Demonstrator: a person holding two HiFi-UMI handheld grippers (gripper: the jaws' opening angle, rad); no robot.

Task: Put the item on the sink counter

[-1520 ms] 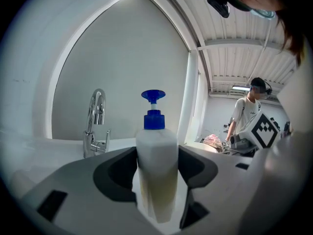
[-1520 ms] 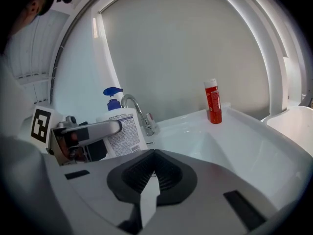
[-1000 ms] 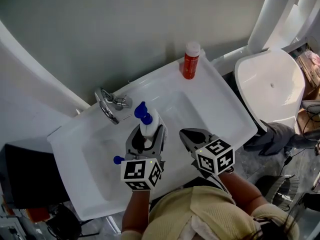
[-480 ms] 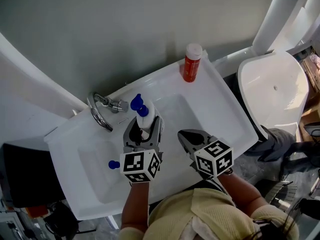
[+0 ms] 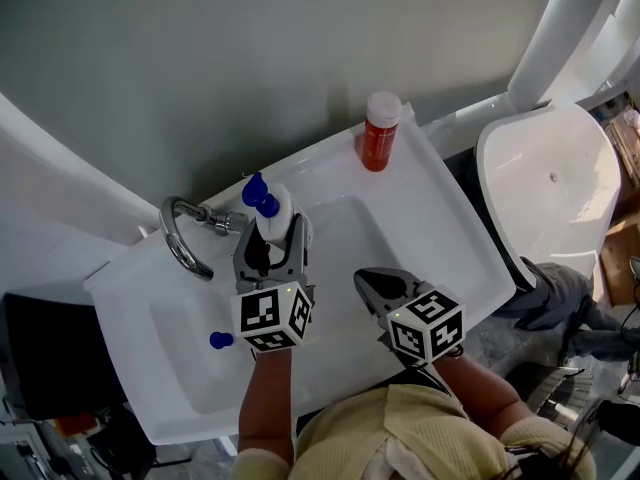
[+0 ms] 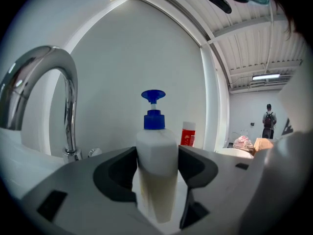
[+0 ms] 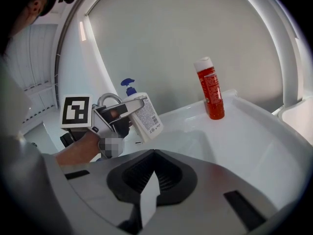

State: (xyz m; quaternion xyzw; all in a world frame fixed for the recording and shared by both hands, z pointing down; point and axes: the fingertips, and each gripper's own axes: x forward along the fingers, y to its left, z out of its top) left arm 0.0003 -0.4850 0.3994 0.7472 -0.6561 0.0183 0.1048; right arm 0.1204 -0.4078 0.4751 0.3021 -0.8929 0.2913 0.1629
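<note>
Over sink (image 5: pixel 440 208), bottle (image 5: pixel 278 218) tilted, pump uppermost

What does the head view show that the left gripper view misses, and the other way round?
Only the head view shows the right gripper above the sink and a small blue object lying in it. Only the left gripper view shows a distant person with a backpack and a ceiling light. Both show the white pump bottle with its blue pump, the chrome faucet and the red bottle.
</note>
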